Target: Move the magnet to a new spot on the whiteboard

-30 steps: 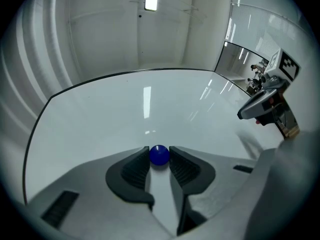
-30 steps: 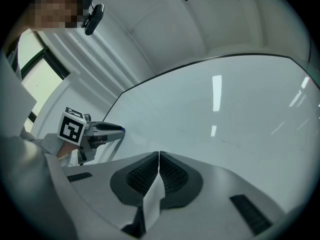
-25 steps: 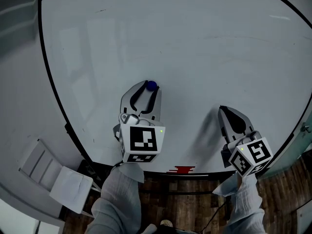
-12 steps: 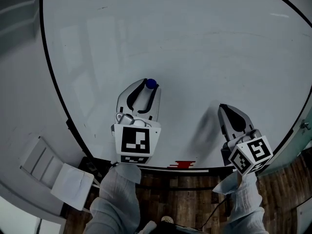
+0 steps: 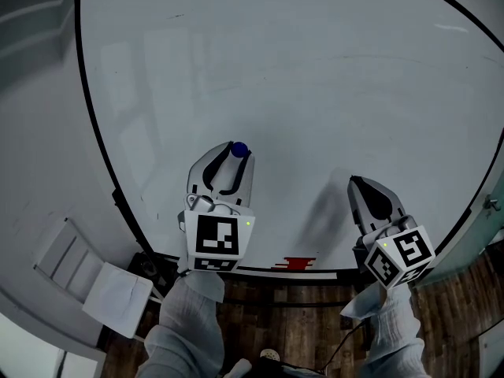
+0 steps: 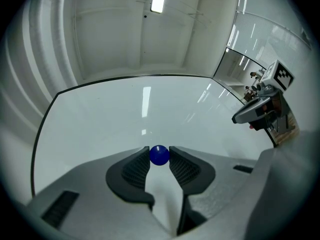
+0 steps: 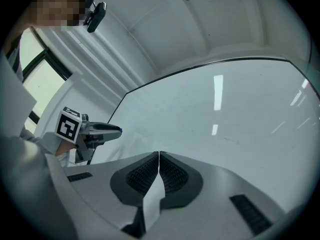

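A small round blue magnet [image 5: 239,149] [image 6: 159,155] sits between the tips of my left gripper [image 5: 236,151] [image 6: 159,155], which is shut on it, both pads pressing its sides. The magnet is at the lower middle of the whiteboard [image 5: 315,93] [image 6: 125,114]. Whether it touches the board or is lifted off, I cannot tell. My right gripper [image 5: 356,183] [image 7: 158,155] is shut with nothing between its pads, and hovers over the board's lower right. It also shows at the right of the left gripper view as the right gripper [image 6: 239,118].
The board's black frame [image 5: 94,132] curves down the left side. A small red object [image 5: 298,264] lies at the board's bottom edge between my arms. A light folding chair [image 5: 94,282] stands at lower left on the wooden floor [image 5: 315,337].
My left gripper, with the magnet in it, has shifted slightly left and down across the board. The right gripper has hardly moved.
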`<state>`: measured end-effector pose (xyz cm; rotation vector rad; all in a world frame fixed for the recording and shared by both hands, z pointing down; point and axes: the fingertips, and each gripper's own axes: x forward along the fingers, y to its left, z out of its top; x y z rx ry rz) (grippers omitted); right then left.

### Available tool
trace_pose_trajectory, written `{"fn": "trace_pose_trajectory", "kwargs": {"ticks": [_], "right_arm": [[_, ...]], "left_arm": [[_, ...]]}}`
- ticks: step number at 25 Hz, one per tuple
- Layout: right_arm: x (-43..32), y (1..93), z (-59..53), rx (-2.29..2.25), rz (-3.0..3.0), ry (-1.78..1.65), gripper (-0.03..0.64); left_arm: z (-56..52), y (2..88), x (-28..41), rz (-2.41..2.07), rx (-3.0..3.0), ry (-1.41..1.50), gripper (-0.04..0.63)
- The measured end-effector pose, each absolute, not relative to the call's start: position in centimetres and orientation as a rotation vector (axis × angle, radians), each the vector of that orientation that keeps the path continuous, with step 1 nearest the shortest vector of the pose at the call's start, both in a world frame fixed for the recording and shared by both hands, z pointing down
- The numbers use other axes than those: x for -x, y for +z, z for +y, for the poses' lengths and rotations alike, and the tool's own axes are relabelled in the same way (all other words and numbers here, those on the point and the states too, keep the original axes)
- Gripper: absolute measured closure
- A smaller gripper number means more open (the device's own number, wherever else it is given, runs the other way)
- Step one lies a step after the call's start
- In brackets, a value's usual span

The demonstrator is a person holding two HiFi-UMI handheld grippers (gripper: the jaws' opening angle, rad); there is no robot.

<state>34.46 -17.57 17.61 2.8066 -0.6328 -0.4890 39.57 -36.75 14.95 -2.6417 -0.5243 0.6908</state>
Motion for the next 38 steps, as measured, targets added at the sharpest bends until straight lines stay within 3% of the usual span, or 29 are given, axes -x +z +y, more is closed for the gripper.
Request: {"fn": "trace_pose_trajectory", "kwargs": {"ticks": [24,38], "right_arm": [[-27.6,25.8,-15.8,-2.91,-0.492,-0.287,0.588],[-26.4,24.7,-9.2,-2.914,-0.387,-0.289,0.588]], "left_arm": [[-35.5,27.1,-36.0,-0.715,2.725,0.44,0.469],[-26.4,25.1,-36.3,-0.843,2.675,0.502,0.469]]}}
